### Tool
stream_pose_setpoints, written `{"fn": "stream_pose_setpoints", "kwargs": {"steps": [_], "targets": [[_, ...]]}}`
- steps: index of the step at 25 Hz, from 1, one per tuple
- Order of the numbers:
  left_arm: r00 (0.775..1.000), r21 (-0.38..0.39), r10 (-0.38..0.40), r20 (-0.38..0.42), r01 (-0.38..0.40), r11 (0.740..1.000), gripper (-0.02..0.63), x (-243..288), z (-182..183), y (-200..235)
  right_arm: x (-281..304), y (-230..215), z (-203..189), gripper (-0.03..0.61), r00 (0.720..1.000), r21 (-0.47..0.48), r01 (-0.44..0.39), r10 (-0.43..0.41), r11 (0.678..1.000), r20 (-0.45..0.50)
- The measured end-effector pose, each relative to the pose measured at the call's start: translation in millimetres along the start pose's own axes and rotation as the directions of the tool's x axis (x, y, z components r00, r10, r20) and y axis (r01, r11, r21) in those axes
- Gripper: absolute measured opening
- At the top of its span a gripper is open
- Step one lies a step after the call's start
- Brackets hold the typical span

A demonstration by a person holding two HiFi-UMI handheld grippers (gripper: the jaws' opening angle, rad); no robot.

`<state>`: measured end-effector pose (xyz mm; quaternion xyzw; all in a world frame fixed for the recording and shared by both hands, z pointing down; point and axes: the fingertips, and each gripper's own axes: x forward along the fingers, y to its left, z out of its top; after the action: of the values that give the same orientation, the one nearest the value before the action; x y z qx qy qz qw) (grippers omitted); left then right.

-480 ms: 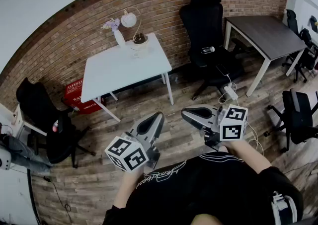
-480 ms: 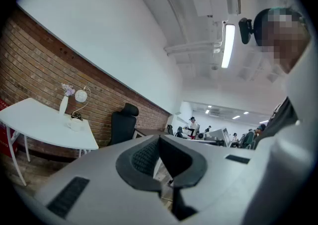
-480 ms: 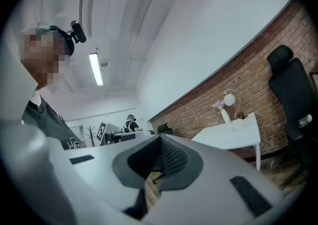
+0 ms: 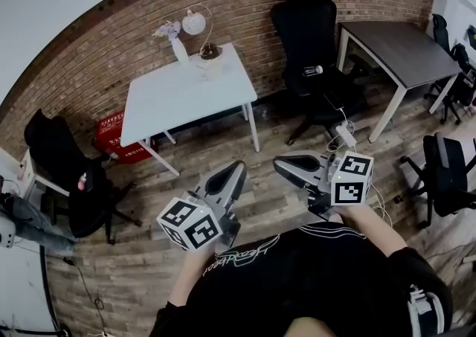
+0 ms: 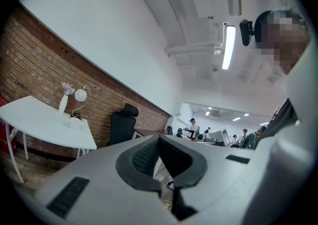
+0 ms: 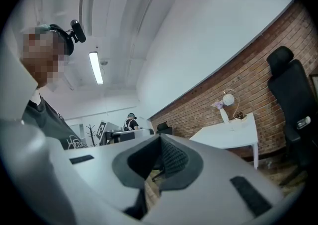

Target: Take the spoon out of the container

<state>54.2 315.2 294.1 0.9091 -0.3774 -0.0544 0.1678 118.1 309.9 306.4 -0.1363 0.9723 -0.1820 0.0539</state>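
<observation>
Fingers (image 5: 141, 158) of the left gripper (image 4: 236, 173) are pressed together with nothing between them, and the right gripper (image 4: 280, 166) shows the same in its own view: pads closed on each other, empty. Both are held level, close to the person's body, above the wooden floor (image 4: 223, 146).

The task's things are well apart from them. On the far side of the white tabletop (image 4: 171, 105) stands a small pale object that is probably the container (image 4: 210, 65), just beside the dark base of a globe lamp (image 4: 195, 24) and near a white vase (image 4: 178, 51) with flowers. The spoon itself is too small to make out from here.

The step in hand looks like the approach — nothing is grasped or even reachable yet. To do it well:

- Walk up to the near edge of the tabletop until the container sits squarely in both gripper views.
- Open 1 gripper before it gets close, not over the container, so the fingers do not bump it.
- Find which way the handle leans, then close on its free upper part, not down inside the container.
- The container looks light, so the other gripper may need to steady its wall while the spoon lifts straight up.
- Keep both grippers on the near side of the lamp and vase — they crowd that corner and would tip easily.
</observation>
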Motion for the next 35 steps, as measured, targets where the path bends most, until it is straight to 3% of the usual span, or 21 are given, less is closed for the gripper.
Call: {"fn": "stream_pose_setpoints", "kwargs": {"steps": [7,11,18,26,35], "targets": [[1.0,0.023,0.017,0.006,-0.018,1.0,0.005,21.6,-8.0,-19.8,-27.7,-9.8,-3.4,-0.003,1.0,0.001,-0.007,0.007,1.0,-0.006],[0.999,0.024,0.01,-0.032,-0.009,1.0,0.006,37.7,-20.2,-24.9,-37.9,-22.8,-9.5,-0.003,1.0,0.022,-0.001,0.001,1.0,-0.005],[0.998,-0.007,0.023,-0.061,-0.024,1.0,0.006,57.0,-23.1,8.2,-27.7,-55.6,-10.2,-0.003,1.0,0.033,0.009,-0.008,0.999,-0.016],[0.999,-0.039,-0.006,-0.051,0.004,0.999,0.006,101.9,-8.2,84.1,14.3,-126.6,2.2,-0.003,1.0,0.044,0.027,-0.027,0.999,-0.006],[0.996,-0.065,-0.031,-0.085,0.025,0.998,0.006,174.0,46.6,235.8,122.0,-260.0,46.8,-0.003,0.999,0.076,0.053,-0.053,0.996,-0.006]]}}
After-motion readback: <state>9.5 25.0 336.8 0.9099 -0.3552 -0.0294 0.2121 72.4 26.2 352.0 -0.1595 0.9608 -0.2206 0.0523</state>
